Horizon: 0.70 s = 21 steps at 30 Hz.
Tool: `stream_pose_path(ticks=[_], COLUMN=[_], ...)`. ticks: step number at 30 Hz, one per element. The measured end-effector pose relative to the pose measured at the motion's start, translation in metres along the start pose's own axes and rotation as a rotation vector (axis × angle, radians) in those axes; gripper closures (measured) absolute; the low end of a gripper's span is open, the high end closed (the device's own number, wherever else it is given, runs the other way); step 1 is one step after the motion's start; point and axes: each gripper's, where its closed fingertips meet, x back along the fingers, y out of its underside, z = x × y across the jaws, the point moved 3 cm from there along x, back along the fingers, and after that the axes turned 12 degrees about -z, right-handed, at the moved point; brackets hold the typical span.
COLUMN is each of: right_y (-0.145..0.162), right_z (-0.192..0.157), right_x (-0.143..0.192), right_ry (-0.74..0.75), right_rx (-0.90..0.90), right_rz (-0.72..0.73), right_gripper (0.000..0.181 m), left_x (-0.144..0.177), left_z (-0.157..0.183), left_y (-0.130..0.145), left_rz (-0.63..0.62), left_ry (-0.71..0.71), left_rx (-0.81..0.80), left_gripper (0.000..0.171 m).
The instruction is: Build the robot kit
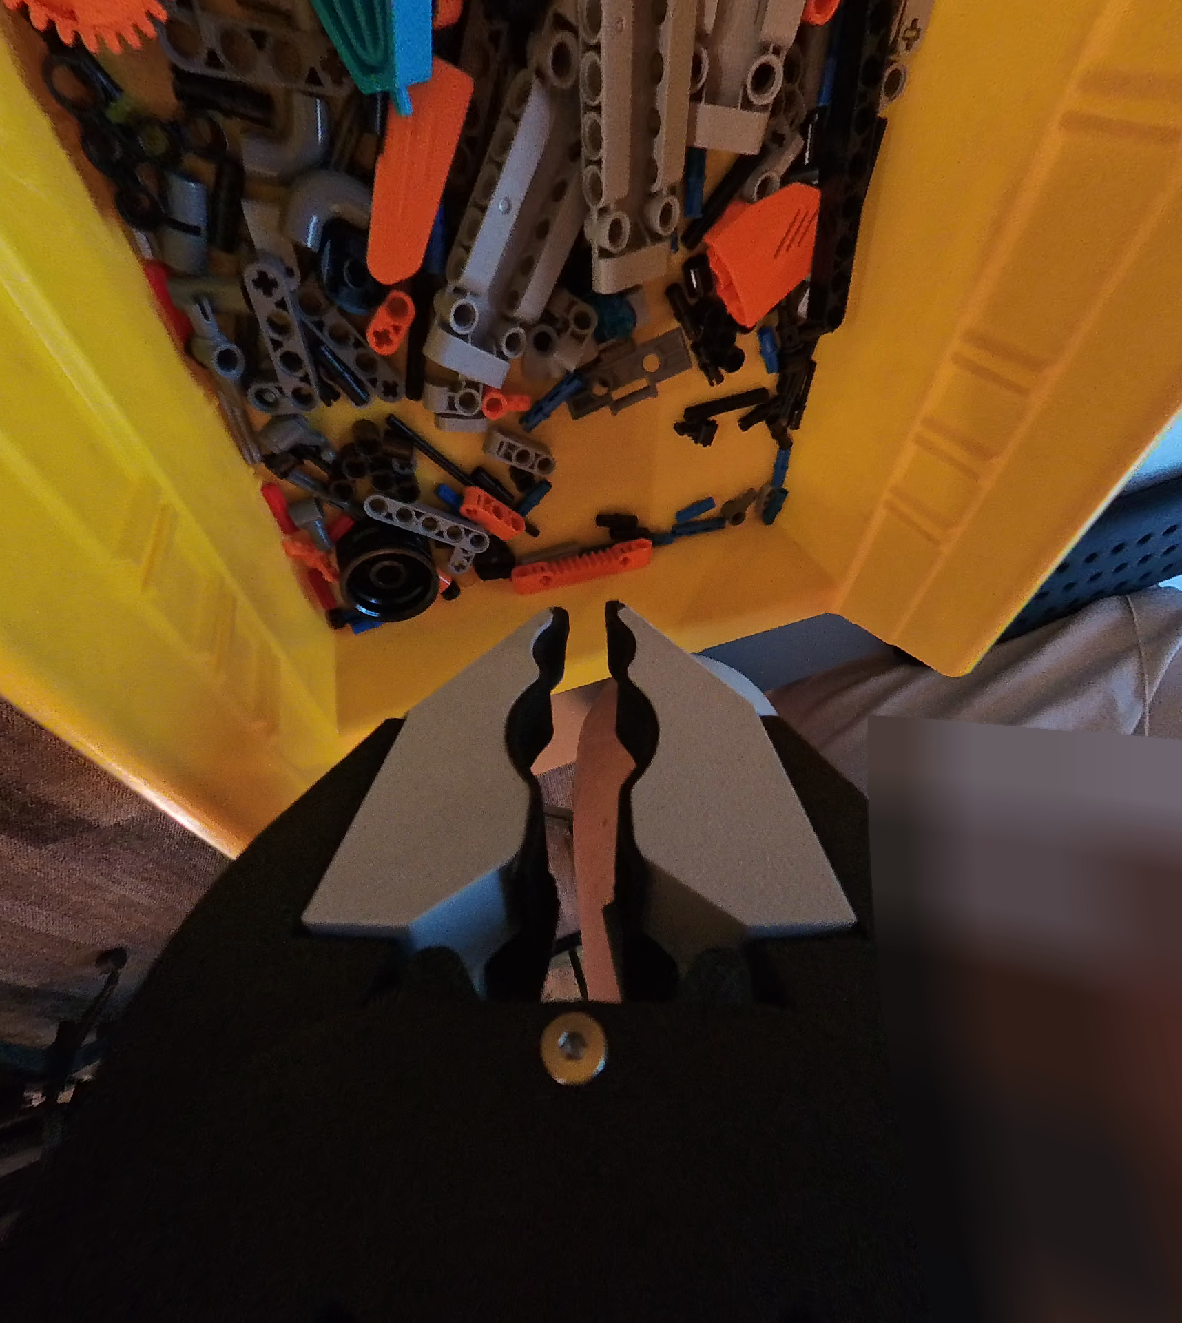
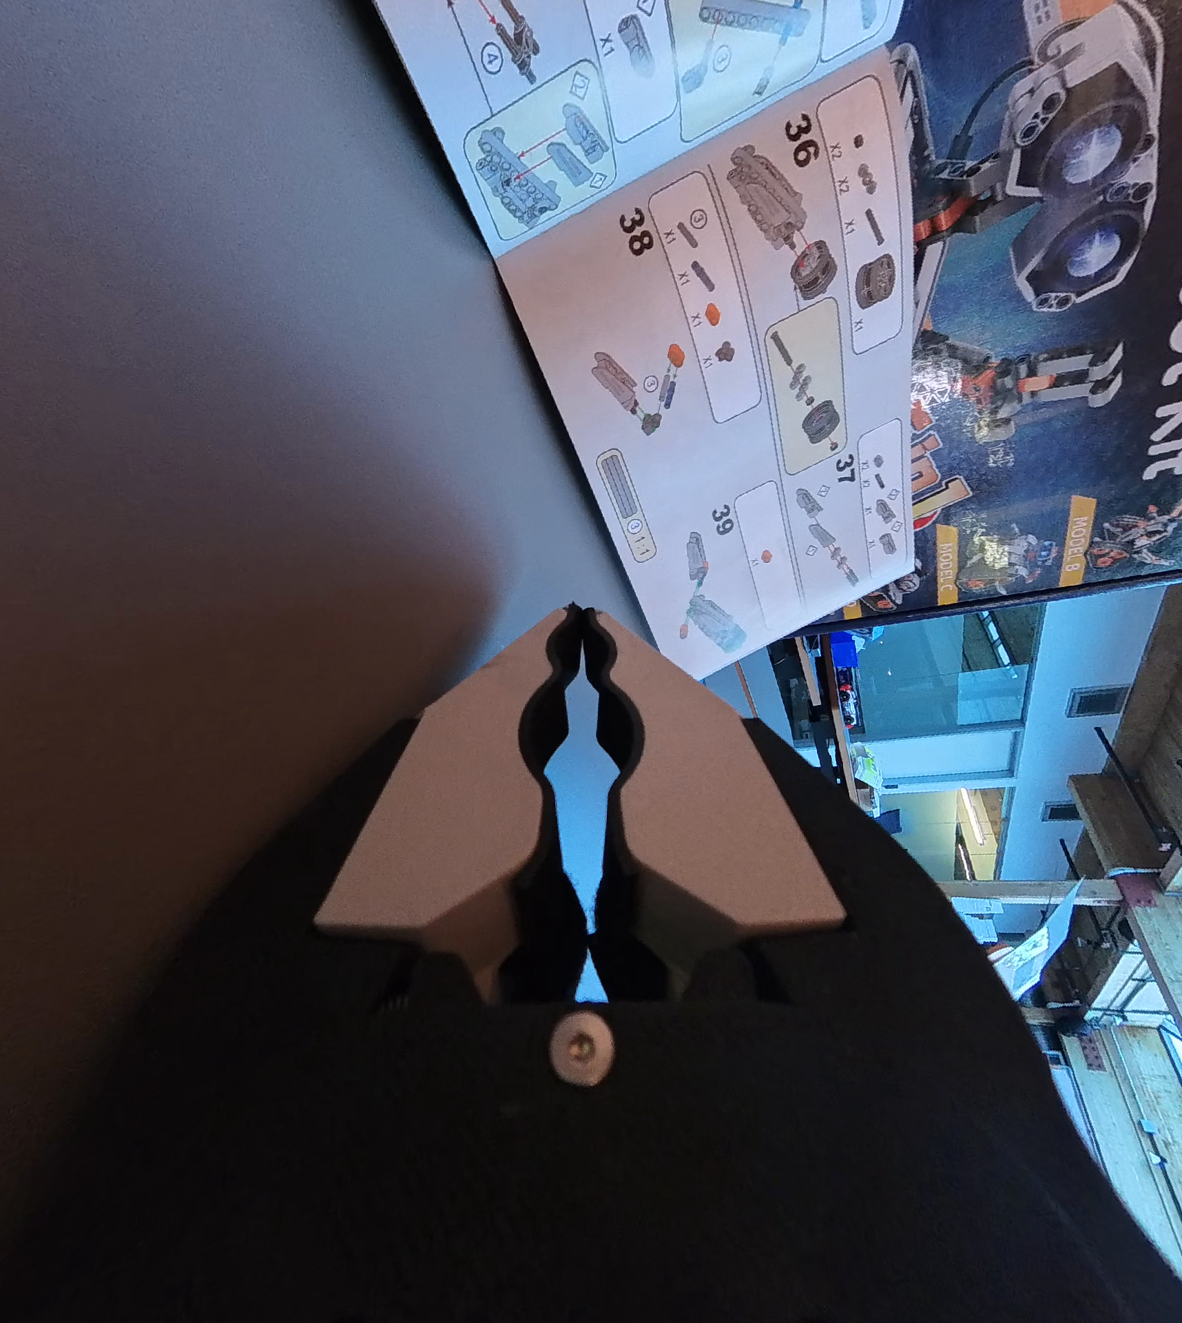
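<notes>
In the left wrist view my left gripper (image 1: 586, 614) is slightly open and empty, its tips at the near rim of a yellow bin (image 1: 1003, 322). The bin holds several loose building-kit parts: grey beams (image 1: 516, 215), orange panels (image 1: 409, 179), a black wheel (image 1: 384, 576) and an orange toothed rack (image 1: 581, 565) nearest the tips. In the right wrist view my right gripper (image 2: 581, 610) is shut and empty, its tips touching, above a grey table (image 2: 180, 286). An open instruction booklet (image 2: 717, 358) lies just right of the tips.
A printed kit box (image 2: 1075, 286) lies under the booklet's far edge. A room with wooden beams and windows (image 2: 1003, 787) shows beyond the table edge. A black perforated panel (image 1: 1146, 544) and pale cloth (image 1: 1075, 658) sit right of the bin; a wood-patterned surface (image 1: 37, 823) is at left. There is about 60 cm between the tips of the two grippers.
</notes>
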Motion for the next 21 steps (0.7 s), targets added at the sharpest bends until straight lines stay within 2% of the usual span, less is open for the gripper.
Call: stream_pose_path(ticks=[12,21], right_y=[0.0,0.0], right_z=[0.0,0.0], right_x=[0.0,0.0], right_ry=[0.001,0.002], right_rx=[0.0,0.0], right_rz=[0.0,-0.001], right_gripper=[0.181,0.181], left_x=[0.0,0.006], left_z=[-0.005,-0.023], left_y=[-0.001,-0.022], left_rz=[-0.001,0.021], left_ry=[0.018,0.094], left_rx=[-0.002,0.032], left_gripper=[0.159,0.157])
